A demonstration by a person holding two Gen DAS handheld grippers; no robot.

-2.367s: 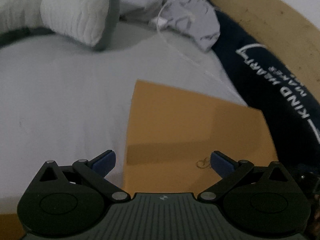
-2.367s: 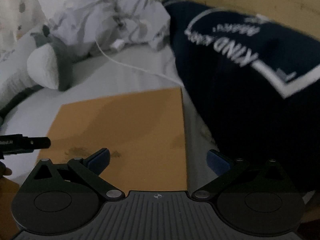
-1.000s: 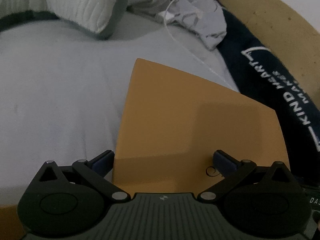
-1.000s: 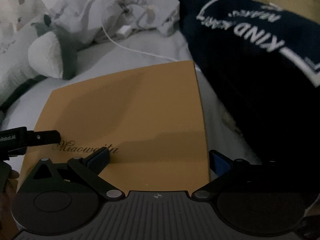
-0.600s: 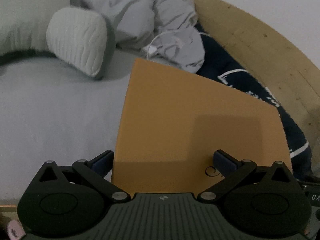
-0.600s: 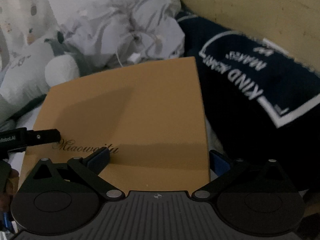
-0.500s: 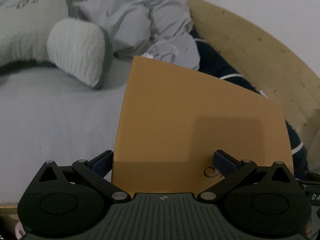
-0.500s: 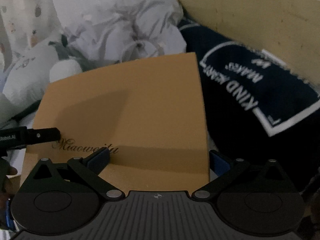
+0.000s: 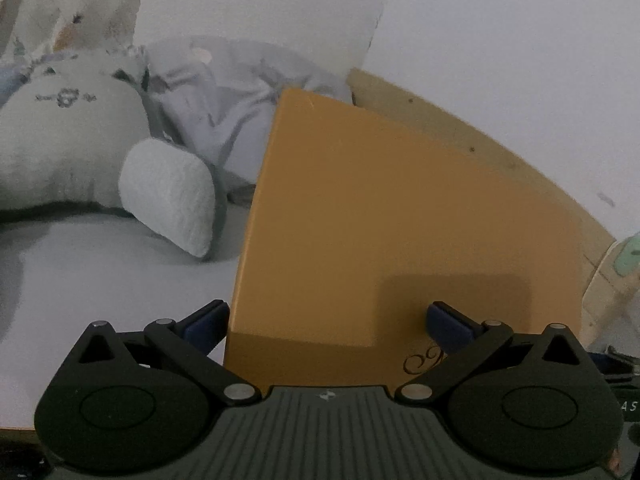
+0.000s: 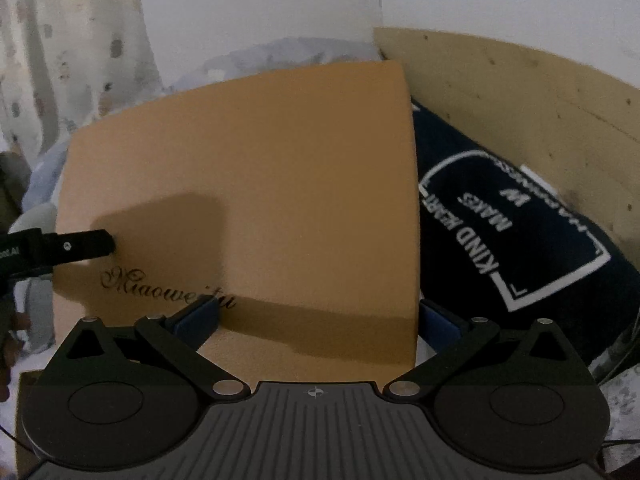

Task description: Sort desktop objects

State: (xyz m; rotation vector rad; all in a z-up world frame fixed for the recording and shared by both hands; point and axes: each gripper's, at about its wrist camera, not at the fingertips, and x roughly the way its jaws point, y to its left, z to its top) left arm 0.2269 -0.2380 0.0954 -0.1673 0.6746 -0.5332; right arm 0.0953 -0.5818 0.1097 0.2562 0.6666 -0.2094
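A flat orange box point(image 9: 400, 220) with black script lettering fills the middle of both views and hangs tilted above the bed. My left gripper point(image 9: 328, 322) is open and straddles its near left corner. One blue pad point(image 9: 208, 320) is outside the left wall and the other lies over the top face. My right gripper point(image 10: 314, 322) is also open, straddling the near right corner of the box point(image 10: 260, 160), with one pad point(image 10: 434, 322) against the right wall. A black finger of the left gripper point(image 10: 80, 246) shows over the box's left side. The box's underside is hidden.
A pale plush toy point(image 9: 60, 152) and crumpled grey bedding point(image 9: 224, 92) lie on the white sheet point(image 9: 100, 272) at the left. On the right, a navy garment with white lettering point(image 10: 500, 216) lies against the wooden headboard point(image 10: 520, 92). A patterned curtain point(image 10: 60, 40) hangs at the back left.
The box has come up off the sheet together with both grippers, and its far edge has tipped upward. The white cable has dropped out of both views and the navy garment out of the left view; wall and headboard now show.
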